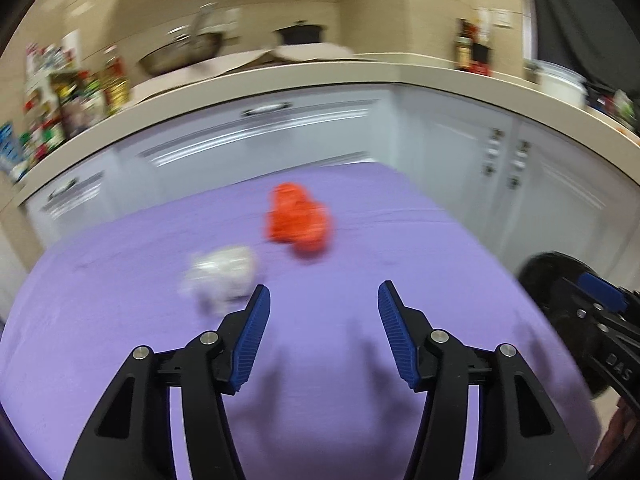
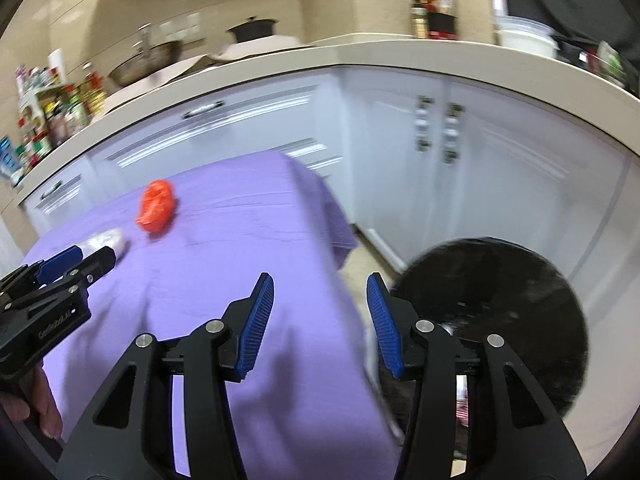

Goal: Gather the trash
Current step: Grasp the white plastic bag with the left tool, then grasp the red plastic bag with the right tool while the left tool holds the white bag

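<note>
Left claw (image 1: 324,312) apart, nothing between the blue pads, hovering over bare purple tabletop (image 1: 120,320). Right claw (image 2: 320,308) likewise apart and empty, straddling the tabletop's right edge, with the black round bin (image 2: 520,300) just beyond at 2 o'clock, standing on the floor beside the tabletop. Open purple cloth ahead of both claws, lightly creased. Right edge of the cloth dropping off in a hanging fold at about 12 o'clock in the right wrist view. Far edge running close along white cabinet doors (image 1: 280,140), a narrow gap only.

Crumpled white trash (image 1: 222,276) at 11 o'clock of the left claw, just beside its left pad in the picture, pale, wadded, blurred. Crumpled red trash (image 1: 298,222) farther at 12 o'clock, bright orange-red, lumpy, near the white piece but apart from it. Both lying on the cloth. Beyond, a beige kitchen counter (image 1: 400,70) crowded with bottles, a pot and a bowl.
</note>
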`<state>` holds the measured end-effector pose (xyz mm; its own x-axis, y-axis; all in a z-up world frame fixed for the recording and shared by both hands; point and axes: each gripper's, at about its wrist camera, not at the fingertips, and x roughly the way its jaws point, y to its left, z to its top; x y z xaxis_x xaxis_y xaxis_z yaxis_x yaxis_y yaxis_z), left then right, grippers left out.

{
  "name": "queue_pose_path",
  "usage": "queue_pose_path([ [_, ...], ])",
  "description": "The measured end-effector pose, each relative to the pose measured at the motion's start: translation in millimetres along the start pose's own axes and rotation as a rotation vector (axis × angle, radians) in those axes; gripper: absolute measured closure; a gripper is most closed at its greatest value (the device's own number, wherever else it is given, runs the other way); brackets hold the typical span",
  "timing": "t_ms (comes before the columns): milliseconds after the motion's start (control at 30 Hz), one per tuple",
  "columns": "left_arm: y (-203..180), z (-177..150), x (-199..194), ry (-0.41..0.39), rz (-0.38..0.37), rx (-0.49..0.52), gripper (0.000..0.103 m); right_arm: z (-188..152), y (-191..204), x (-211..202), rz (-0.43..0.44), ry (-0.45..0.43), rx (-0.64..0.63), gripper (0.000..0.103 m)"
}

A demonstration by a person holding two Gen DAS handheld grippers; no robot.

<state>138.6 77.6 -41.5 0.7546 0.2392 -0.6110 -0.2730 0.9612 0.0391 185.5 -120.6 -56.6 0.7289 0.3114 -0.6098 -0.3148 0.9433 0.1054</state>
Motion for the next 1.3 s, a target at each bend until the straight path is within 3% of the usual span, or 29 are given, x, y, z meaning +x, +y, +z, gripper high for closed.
queue_pose_path([
  [267,58.3,2.6,12.1,0.014,0.082,-0.087,0.045,11.6,66.1,30.1,0.075,0.035,-0.087,0.056],
  [533,69.6,8.6,35.8,0.044,0.062,-0.098,0.045,14.9,98.8,52.6,0.107,0.068,-0.134,0.056],
  [700,69.2,7.2,49.2,0.082,0.020,-0.079,0.072,18.8,107.6,60.8,0.109,0.077,-0.145,0.056],
  [1033,87.3,5.2,39.8,0.047,0.028,-0.068,0.078,27.7,135.8,73.6,0.137,0.083,-0.180,0.056],
  [1300,119.6,6.6,27.7,0.010,0.113,-0.082,0.078,42.0,164.9,89.1,0.166,0.086,-0.207,0.055],
])
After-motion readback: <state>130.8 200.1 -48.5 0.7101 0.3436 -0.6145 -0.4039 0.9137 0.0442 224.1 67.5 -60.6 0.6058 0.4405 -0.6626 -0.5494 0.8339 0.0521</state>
